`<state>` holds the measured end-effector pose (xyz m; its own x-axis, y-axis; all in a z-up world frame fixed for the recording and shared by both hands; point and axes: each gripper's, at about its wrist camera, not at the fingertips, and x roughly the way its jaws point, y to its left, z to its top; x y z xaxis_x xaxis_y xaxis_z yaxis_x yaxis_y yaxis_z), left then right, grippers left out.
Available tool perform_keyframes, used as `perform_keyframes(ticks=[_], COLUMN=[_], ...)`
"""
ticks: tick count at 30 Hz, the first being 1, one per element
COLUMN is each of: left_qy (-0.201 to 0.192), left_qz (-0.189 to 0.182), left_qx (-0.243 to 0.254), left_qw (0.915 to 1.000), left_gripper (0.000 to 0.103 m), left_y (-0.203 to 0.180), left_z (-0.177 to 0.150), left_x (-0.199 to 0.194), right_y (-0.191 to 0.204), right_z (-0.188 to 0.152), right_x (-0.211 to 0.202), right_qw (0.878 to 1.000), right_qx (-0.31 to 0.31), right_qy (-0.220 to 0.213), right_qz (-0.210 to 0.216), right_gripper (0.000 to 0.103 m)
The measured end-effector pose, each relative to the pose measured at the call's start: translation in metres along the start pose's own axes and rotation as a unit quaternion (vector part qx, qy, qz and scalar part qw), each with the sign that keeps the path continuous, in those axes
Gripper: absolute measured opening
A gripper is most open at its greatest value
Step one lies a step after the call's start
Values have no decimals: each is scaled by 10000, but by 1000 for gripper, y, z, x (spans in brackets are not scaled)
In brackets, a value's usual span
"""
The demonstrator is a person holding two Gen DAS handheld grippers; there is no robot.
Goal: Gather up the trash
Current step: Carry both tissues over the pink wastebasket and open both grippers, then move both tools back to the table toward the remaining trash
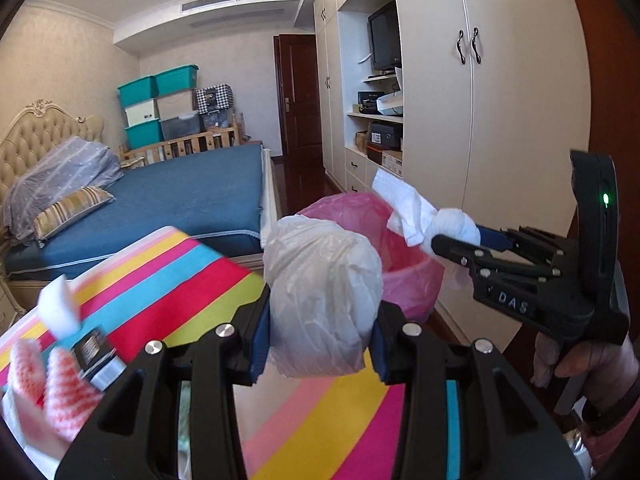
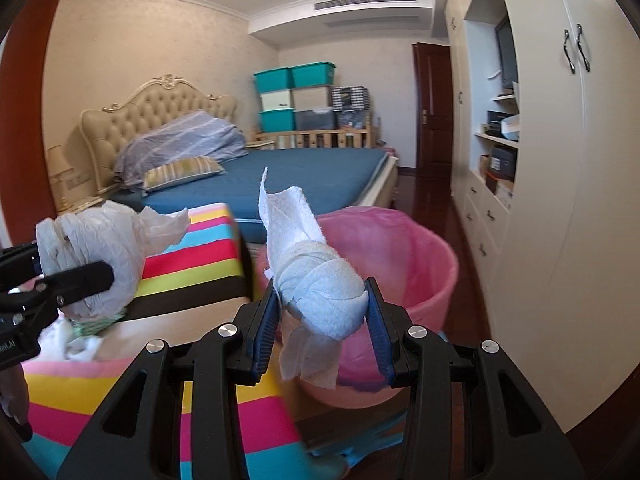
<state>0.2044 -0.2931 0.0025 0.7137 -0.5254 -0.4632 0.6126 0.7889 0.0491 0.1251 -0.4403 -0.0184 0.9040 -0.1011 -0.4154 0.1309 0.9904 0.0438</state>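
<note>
My left gripper (image 1: 320, 340) is shut on a crumpled white plastic bag (image 1: 322, 296), held above the striped table; it also shows in the right wrist view (image 2: 96, 256). My right gripper (image 2: 322, 320) is shut on a knotted white paper towel (image 2: 316, 284), held over the near rim of the pink-lined trash bin (image 2: 420, 264). In the left wrist view the right gripper (image 1: 452, 240) holds the paper towel (image 1: 420, 216) over the bin (image 1: 404, 268).
A table with a rainbow-striped cloth (image 1: 192, 280) holds a white sponge (image 1: 60, 312), a pink knitted cloth (image 1: 56, 384) and more white scraps (image 2: 80, 344). A blue bed (image 1: 192, 192) lies behind. White wardrobes (image 1: 500, 100) stand at the right.
</note>
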Motion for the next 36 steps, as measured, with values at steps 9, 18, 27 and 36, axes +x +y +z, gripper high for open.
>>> perform_keyframes(ticks=[9, 18, 27, 36], left_qy=[192, 337, 285, 235], left_qz=[-345, -588, -339, 130], left_qx=[-199, -575, -1125, -1170], left_qw=[9990, 9960, 9927, 9928], left_gripper=[40, 43, 93, 98], left_y=[-5, 3, 31, 40], left_z=[41, 63, 52, 12], left_x=[72, 129, 111, 31], right_y=[-33, -52, -56, -38], right_z=[15, 19, 5, -7], right_x=[42, 86, 74, 16], right_qw=[9991, 9979, 9986, 9993], right_qx=[-71, -184, -121, 149], right_qy=[162, 426, 286, 182], right_qz=[-375, -445, -440, -283], right_gripper=[41, 45, 72, 84])
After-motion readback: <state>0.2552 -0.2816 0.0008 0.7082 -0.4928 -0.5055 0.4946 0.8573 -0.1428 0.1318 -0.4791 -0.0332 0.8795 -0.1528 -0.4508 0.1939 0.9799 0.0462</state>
